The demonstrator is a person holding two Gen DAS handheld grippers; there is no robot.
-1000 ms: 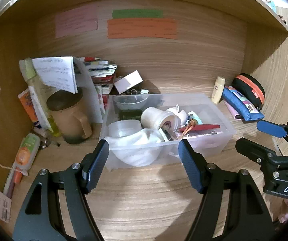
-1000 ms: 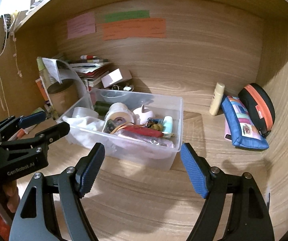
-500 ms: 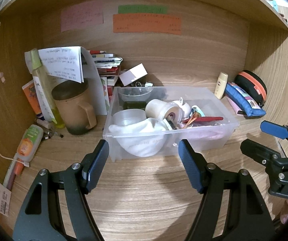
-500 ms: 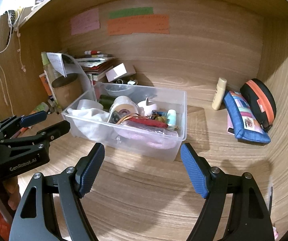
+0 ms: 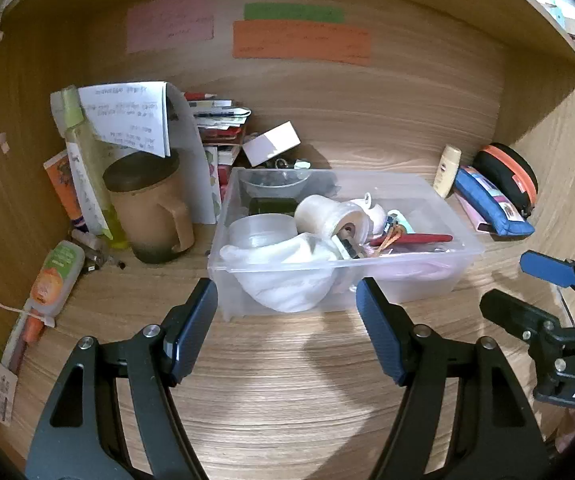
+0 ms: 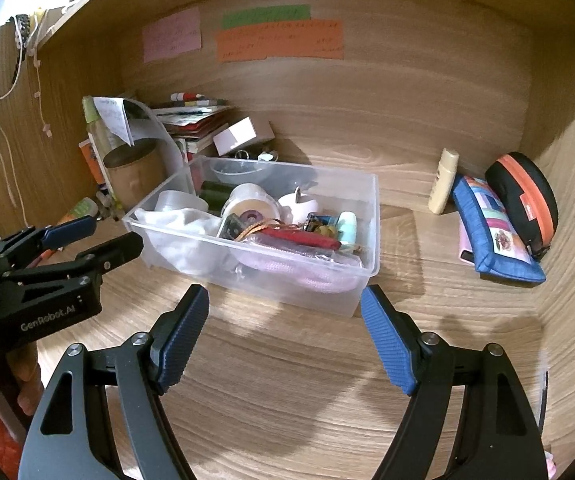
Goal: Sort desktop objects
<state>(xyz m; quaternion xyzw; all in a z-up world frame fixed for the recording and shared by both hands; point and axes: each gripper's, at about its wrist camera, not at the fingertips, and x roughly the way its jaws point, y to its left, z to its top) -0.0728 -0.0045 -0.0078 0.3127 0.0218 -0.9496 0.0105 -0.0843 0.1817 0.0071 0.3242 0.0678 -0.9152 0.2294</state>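
Clear bin [image 5: 427, 276] w/ clutter is sitting mid-table [image 5: 287, 392]. Left gripper [image 5: 285, 330] & right gripper [image 6: 285, 336] are hovering just in front of bin, fingers apart, holding nothing.

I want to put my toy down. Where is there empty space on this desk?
Bare wood lies in front of the clear bin, and between the bin and the blue pouch. The left side by the brown mug and paper stack is crowded.
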